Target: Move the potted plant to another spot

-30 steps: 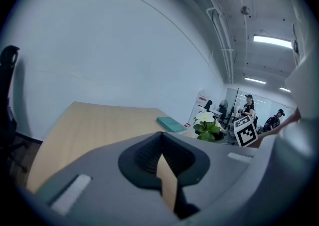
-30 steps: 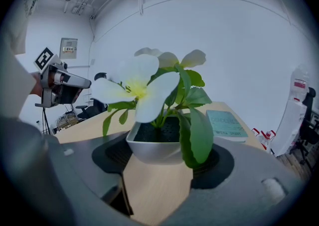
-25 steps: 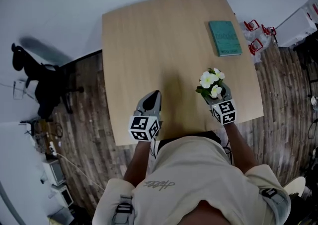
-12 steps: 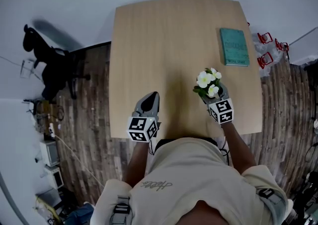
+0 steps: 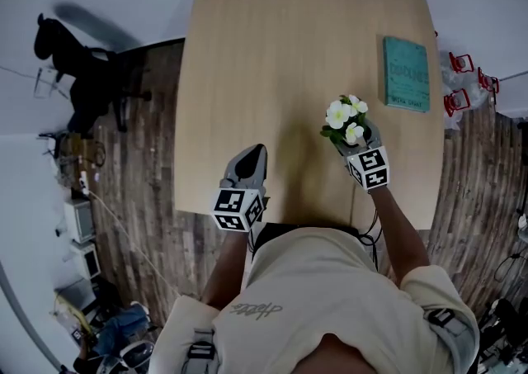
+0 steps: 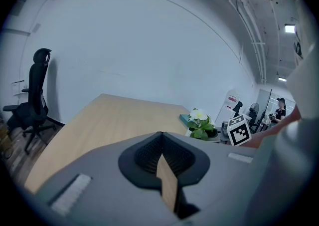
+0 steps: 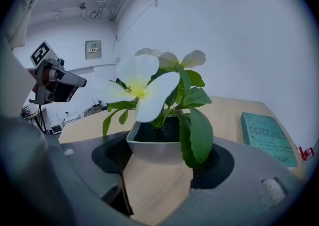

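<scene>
Left gripper (image 5: 252, 154) was over the table's (image 5: 272, 42) near edge, jaws together and empty. Right gripper (image 5: 356, 141) was clamped on the grey pot of the potted plant (image 5: 344, 120), over the table's near right part. A teal book (image 5: 406, 73) lay beyond, far right.

Pale wooden table (image 5: 272, 75) standing on a dark plank floor (image 5: 144, 158)

The table, with its rounded corners, is taking up the middle of the head view, and a teal book (image 5: 406, 73) is lying flat on it near the far right corner, close to the right edge and well apart from the near edge. On the floor to the table's left, a black chair (image 5: 87, 83) is standing by the white wall, with boxes and cables lying along that wall nearer the person.
</scene>
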`<state>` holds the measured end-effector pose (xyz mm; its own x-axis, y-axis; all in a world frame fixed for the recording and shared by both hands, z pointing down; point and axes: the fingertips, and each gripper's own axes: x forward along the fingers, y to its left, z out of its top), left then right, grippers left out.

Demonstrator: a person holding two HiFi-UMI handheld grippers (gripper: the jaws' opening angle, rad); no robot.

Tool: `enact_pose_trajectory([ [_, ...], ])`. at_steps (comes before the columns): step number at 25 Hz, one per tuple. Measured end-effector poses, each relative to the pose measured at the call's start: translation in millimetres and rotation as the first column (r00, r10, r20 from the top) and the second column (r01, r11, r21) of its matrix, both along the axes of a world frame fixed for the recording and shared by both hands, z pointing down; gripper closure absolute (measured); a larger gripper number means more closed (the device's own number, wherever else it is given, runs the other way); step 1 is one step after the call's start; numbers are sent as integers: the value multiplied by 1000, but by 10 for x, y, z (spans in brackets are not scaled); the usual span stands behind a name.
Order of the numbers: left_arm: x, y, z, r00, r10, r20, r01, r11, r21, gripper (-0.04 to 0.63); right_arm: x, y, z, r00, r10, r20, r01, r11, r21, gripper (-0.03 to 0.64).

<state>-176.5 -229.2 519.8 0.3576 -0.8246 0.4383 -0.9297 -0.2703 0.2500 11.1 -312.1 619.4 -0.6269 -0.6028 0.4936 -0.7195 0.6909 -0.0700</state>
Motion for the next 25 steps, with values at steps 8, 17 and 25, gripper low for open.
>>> enact_pose_trajectory([
  [8,-73,-129,86,998,-54,-18,53,998,-45,577,-170,-425,166,999,-39,4,39,999,-13,284],
  [17,-271,-210,147,992,-119,-41,116,990,-85,577,-332,-847,437,1000,-16,3,16,999,-36,282],
  [25,-305,-210,227,990,-131,-43,126,987,-104,577,-335,-1085,581,1000,14,-16,-14,1000,-27,282],
])
